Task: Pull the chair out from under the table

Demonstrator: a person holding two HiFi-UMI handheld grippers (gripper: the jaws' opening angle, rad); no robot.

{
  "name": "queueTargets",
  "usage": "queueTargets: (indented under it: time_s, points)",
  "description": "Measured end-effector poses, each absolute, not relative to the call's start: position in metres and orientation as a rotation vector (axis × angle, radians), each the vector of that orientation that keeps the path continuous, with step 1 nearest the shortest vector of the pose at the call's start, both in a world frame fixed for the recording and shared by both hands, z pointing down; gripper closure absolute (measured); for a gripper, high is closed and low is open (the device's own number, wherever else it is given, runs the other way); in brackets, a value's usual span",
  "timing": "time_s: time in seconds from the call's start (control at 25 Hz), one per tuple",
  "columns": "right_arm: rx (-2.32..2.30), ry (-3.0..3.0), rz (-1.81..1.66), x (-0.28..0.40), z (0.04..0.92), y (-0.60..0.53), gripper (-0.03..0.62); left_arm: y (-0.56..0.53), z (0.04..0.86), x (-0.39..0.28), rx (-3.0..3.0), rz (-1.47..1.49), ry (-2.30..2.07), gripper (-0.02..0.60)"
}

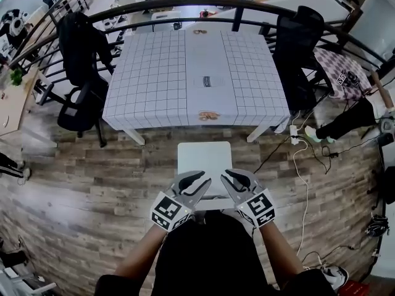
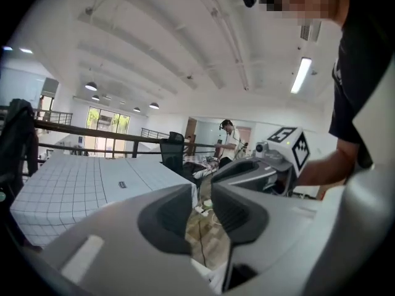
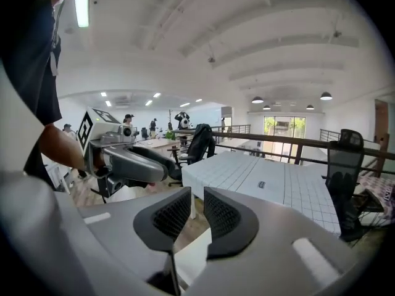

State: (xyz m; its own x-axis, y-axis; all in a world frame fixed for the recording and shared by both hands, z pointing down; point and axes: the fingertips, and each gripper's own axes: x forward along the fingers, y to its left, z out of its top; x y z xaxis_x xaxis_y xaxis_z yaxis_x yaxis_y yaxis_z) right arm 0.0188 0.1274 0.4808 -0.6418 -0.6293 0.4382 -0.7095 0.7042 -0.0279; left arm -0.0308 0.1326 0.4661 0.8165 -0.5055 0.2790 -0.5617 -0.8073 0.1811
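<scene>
The white chair (image 1: 203, 159) stands on the wood floor just in front of the table (image 1: 154, 97), which wears a grid-patterned cloth; its seat is clear of the table's edge. My left gripper (image 1: 196, 179) and right gripper (image 1: 233, 176) hover side by side over the seat's near edge, tips pointing toward the table. In the left gripper view the left gripper (image 2: 202, 208) has its jaws a little apart with only floor showing between them. In the right gripper view the right gripper (image 3: 197, 211) shows a narrow gap with nothing in it. A corner of the chair (image 3: 191, 258) shows below.
Black office chairs stand at the table's left (image 1: 80, 60) and right (image 1: 296, 48). A dark railing (image 1: 185, 5) curves behind the table. A power strip with cables (image 1: 294, 134) lies on the floor at right, near a person's legs (image 1: 345, 122).
</scene>
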Motion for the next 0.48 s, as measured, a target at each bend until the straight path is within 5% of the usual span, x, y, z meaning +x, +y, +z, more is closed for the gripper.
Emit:
queueTargets:
  time_s: [0.48]
  points:
    - [1.279,-2.707,0.381,0.047,0.413,0.097,0.594,0.118,0.416,-0.033,2.819,0.224,-0.988,0.569]
